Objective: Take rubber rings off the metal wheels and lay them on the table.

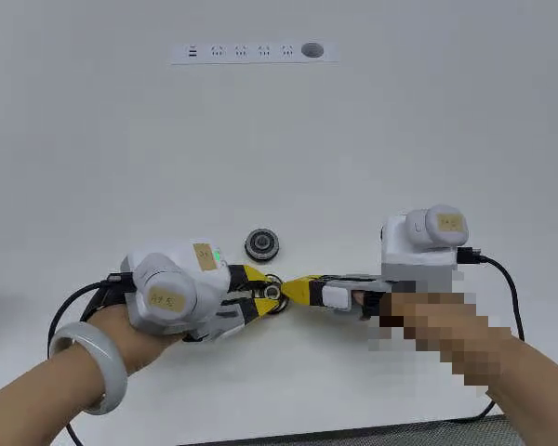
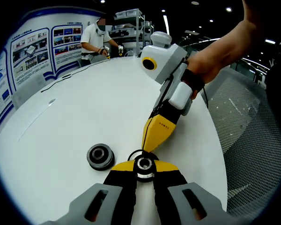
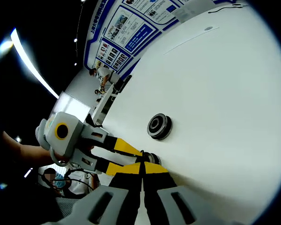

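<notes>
My left gripper (image 1: 263, 297) comes in from the left, shut on a small metal wheel (image 1: 273, 293) just above the white table (image 1: 288, 158). In the left gripper view the wheel (image 2: 144, 165) sits between the yellow fingers (image 2: 122, 167). My right gripper (image 1: 289, 290) reaches in from the right, its yellow jaws shut on the thin black rubber ring (image 2: 135, 153) at the wheel's rim. The right gripper view shows its own jaws (image 3: 141, 164) closed against that wheel (image 3: 153, 158). A second wheel (image 1: 262, 244), with its black ring on, lies flat just behind.
A white power strip (image 1: 253, 51) lies at the table's far side. Black cables (image 1: 507, 279) trail from both grippers toward the front edge. A person (image 2: 96, 37) stands at the far end of the table, and a mesh floor (image 2: 253, 140) runs along its right side.
</notes>
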`<state>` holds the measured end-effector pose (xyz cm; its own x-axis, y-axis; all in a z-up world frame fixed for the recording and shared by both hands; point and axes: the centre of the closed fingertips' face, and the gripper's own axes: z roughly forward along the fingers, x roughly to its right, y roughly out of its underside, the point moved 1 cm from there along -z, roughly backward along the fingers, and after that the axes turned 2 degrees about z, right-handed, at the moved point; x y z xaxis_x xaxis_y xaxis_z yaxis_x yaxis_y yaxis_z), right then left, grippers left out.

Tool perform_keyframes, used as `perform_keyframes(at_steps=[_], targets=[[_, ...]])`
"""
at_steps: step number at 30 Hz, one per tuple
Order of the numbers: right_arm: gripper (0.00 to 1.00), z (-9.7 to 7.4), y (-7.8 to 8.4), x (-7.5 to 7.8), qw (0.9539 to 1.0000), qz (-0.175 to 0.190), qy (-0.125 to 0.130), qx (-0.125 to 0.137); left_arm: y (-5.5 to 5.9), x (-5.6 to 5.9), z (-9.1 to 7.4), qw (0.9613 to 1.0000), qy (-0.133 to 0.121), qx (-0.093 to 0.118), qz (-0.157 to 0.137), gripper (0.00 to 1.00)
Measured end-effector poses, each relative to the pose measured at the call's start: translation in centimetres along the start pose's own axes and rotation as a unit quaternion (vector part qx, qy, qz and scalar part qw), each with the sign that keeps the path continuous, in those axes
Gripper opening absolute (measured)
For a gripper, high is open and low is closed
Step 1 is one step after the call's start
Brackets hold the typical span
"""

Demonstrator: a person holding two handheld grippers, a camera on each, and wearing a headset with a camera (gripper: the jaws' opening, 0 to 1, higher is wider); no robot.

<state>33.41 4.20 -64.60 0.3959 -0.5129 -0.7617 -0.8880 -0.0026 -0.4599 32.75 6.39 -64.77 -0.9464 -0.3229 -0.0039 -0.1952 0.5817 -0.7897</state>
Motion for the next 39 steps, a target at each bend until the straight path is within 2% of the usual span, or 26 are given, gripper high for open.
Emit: perform_keyframes(at_steps=[16, 25, 39], targets=[[0.02, 0.1, 0.3, 0.2, 1.0, 0.003, 0.009, -0.004, -0.3, 0.0, -0.1, 0.9999, -0.004, 0.016, -0.001, 0.14], [0.02, 0.1, 0.2, 0.2, 1.0, 0.005, 0.007, -0.004, -0.2, 0.1, -0.6, 0.9997, -0.007, 0.023, -0.002, 0.3], [0.02, -0.1, 0.2, -0.7, 1.0, 0.007, -0.003, -0.002, 0.6, -0.2, -1.1, 0.9995, -0.02, 0.022, -0.007, 0.44]])
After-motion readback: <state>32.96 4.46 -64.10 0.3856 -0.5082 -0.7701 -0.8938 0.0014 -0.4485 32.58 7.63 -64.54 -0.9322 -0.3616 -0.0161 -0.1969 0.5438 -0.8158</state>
